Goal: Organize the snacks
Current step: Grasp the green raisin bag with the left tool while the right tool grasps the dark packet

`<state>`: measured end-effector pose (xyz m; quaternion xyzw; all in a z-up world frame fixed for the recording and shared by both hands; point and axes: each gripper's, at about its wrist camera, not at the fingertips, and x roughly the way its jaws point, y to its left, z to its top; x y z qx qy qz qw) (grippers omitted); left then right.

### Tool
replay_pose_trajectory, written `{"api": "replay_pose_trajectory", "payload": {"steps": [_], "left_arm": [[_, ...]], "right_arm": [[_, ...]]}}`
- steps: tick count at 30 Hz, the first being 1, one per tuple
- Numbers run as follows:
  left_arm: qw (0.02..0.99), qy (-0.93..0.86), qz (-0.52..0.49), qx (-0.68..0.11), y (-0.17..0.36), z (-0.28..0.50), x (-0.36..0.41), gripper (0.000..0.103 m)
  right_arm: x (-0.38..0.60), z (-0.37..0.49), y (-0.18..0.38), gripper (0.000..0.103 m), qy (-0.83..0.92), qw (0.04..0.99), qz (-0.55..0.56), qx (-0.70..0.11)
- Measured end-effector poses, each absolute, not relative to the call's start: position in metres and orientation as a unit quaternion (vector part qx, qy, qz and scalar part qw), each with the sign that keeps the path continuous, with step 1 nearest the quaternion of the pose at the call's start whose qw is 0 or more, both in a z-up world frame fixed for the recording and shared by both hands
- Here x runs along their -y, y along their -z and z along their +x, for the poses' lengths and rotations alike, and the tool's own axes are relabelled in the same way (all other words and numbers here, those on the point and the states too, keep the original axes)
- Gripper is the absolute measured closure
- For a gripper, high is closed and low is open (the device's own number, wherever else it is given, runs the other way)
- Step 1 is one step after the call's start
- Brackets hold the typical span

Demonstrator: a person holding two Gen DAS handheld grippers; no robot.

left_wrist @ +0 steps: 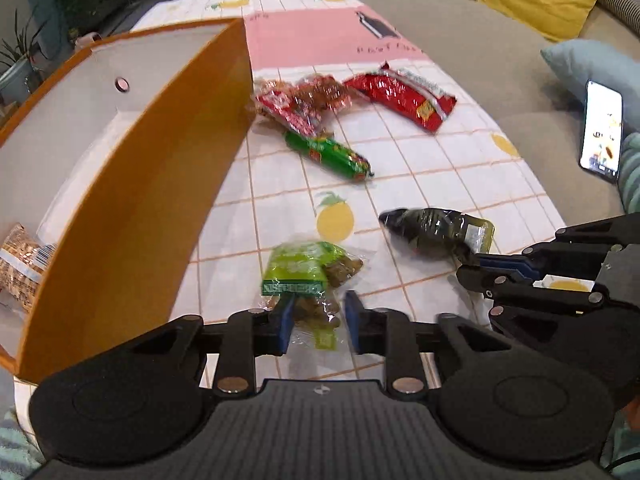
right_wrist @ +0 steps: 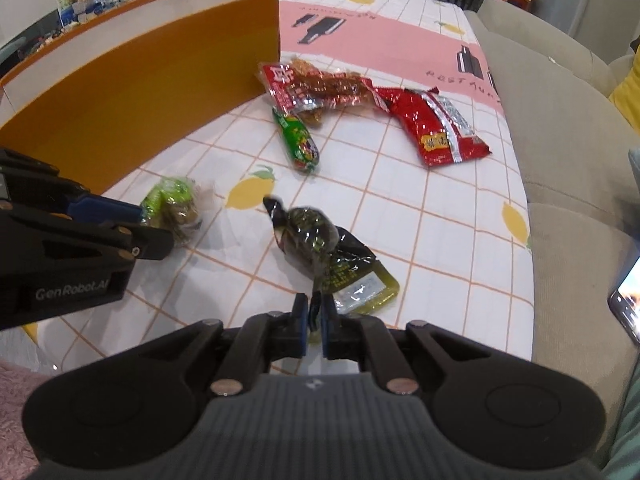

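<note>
My left gripper point(left_wrist: 316, 322) is open with its blue fingers either side of a light green snack pack point(left_wrist: 308, 276) lying on the tablecloth; the pack also shows in the right wrist view point(right_wrist: 174, 206). My right gripper point(right_wrist: 315, 322) is shut on the edge of a dark green snack pack point(right_wrist: 320, 248), seen too in the left wrist view point(left_wrist: 436, 230). Farther off lie a green sausage point(left_wrist: 328, 154), a clear red pack point(left_wrist: 300, 102) and a red foil pack point(left_wrist: 404, 94). An orange box point(left_wrist: 132, 184) stands at the left, with a biscuit pack point(left_wrist: 22, 266) inside.
The table has a checked lemon-print cloth point(left_wrist: 440, 168) with a pink panel at the far end. A beige sofa point(right_wrist: 560, 128) runs along the right edge, with a lit phone point(left_wrist: 602, 130) and cushions on it. Plants stand at the far left.
</note>
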<state>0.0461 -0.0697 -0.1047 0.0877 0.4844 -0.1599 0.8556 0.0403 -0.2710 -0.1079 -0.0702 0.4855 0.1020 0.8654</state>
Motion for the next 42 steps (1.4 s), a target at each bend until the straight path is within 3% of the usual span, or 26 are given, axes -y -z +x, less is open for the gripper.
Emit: {"api": "replay_pose_trajectory", "payload": {"steps": [1, 3, 5, 9, 21, 27, 32, 42], "left_arm": [[0.859, 0.164, 0.086, -0.477, 0.102, 0.044, 0.069, 0.057], [0.868, 0.169, 0.09, -0.457, 0.098, 0.041, 0.068, 0.04], [0.879, 0.164, 0.108, -0.434, 0.095, 0.039, 0.07, 0.036], [0.883, 0.167, 0.12, -0.422, 0.097, 0.042, 0.069, 0.035], [0.859, 0.187, 0.11, -0.464, 0.12, 0.058, 0.068, 0.024], [0.846, 0.193, 0.102, -0.487, 0.129, 0.064, 0.069, 0.024], [0.841, 0.192, 0.091, -0.498, 0.134, 0.068, 0.067, 0.034], [0.855, 0.191, 0.088, -0.475, 0.122, 0.061, 0.067, 0.046]], "right_arm": [[0.271, 0.039, 0.107, 0.096, -0.103, 0.869, -0.071, -0.479], [0.271, 0.039, 0.105, 0.077, -0.108, 0.875, -0.074, -0.466], [0.27, 0.038, 0.102, 0.062, -0.12, 0.884, -0.078, -0.446], [0.261, 0.036, 0.101, 0.05, -0.144, 0.897, -0.131, -0.397], [0.242, 0.037, 0.118, 0.051, -0.179, 0.886, -0.214, -0.37], [0.241, 0.039, 0.126, 0.061, -0.175, 0.878, -0.22, -0.386], [0.24, 0.04, 0.131, 0.071, -0.167, 0.877, -0.226, -0.39], [0.247, 0.045, 0.126, 0.073, -0.155, 0.88, -0.186, -0.409]]}}
